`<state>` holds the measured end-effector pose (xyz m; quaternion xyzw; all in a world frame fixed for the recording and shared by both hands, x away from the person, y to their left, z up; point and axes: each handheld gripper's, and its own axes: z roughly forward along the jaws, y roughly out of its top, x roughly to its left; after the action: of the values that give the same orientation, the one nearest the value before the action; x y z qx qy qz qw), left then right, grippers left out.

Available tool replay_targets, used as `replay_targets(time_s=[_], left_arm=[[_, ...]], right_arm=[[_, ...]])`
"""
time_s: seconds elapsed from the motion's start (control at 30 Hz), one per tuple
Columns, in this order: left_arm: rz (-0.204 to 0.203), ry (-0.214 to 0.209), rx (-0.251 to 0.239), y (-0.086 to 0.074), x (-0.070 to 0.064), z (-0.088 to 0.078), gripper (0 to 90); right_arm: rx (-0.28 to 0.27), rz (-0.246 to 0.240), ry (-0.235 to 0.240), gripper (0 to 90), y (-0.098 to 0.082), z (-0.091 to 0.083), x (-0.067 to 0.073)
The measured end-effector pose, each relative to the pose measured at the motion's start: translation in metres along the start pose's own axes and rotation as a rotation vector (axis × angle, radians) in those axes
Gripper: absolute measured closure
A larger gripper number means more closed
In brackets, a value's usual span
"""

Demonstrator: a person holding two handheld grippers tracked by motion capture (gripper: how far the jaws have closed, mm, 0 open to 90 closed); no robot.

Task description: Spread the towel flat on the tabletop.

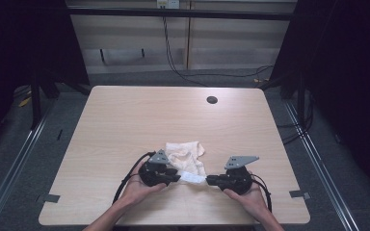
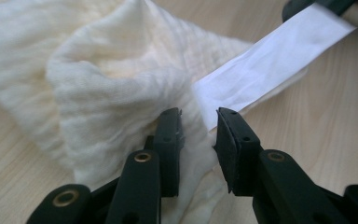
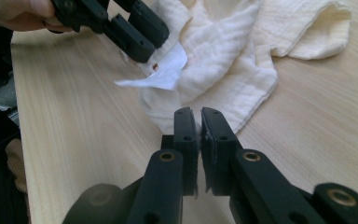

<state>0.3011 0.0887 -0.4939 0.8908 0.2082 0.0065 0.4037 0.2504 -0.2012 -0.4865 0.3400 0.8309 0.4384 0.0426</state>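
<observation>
A light wooden table (image 1: 125, 125) carries the work. A crumpled cream cloth (image 1: 185, 154) lies on it toward six o'clock from the centre. A dark round hole (image 1: 212, 100) sits toward one o'clock.

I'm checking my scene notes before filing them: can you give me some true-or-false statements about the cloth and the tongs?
1. A cream cloth lies crumpled on the wooden table. True.
2. The left tongs are clamped tight. False: their jaws stand apart with a clear gap, and cloth lies between them.
3. A white strip runs from the cloth to the right tongs. True.
4. The cloth hangs over the table's edge. False: it lies well inside the tabletop.
5. A dark round hole sits near the table's far edge. True.
</observation>
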Motion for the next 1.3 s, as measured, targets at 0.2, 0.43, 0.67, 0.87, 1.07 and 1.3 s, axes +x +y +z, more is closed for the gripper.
replay_targets(time_s=[0.2,0.43,0.67,0.87,1.07,1.3], left_arm=[[0.013,-0.016,-0.002,-0.001,-0.002,-0.002,65.4],[0.084,0.02,0.037,-0.001,-0.009,0.005,76.3],[-0.006,-0.04,-0.013,0.002,-0.002,-0.004,84.8],[-0.031,-0.033,-0.092,0.006,0.001,-0.022,85.1],[-0.053,0.004,-0.197,0.011,0.012,-0.058,85.3],[-0.097,0.019,-0.245,0.004,0.027,-0.084,85.5]], right_arm=[[0.01,0.007,-0.001,84.1,-0.003,-0.001,-0.001],[0.015,0.008,0.001,83.6,-0.003,0.0,-0.001],[0.016,0.013,-0.001,83.7,-0.003,-0.001,-0.002],[-0.006,0.02,-0.011,84.4,-0.002,-0.007,-0.004],[-0.061,0.038,-0.023,87.5,0.006,-0.023,-0.011],[-0.124,0.045,-0.03,88.9,0.026,-0.042,-0.019]])
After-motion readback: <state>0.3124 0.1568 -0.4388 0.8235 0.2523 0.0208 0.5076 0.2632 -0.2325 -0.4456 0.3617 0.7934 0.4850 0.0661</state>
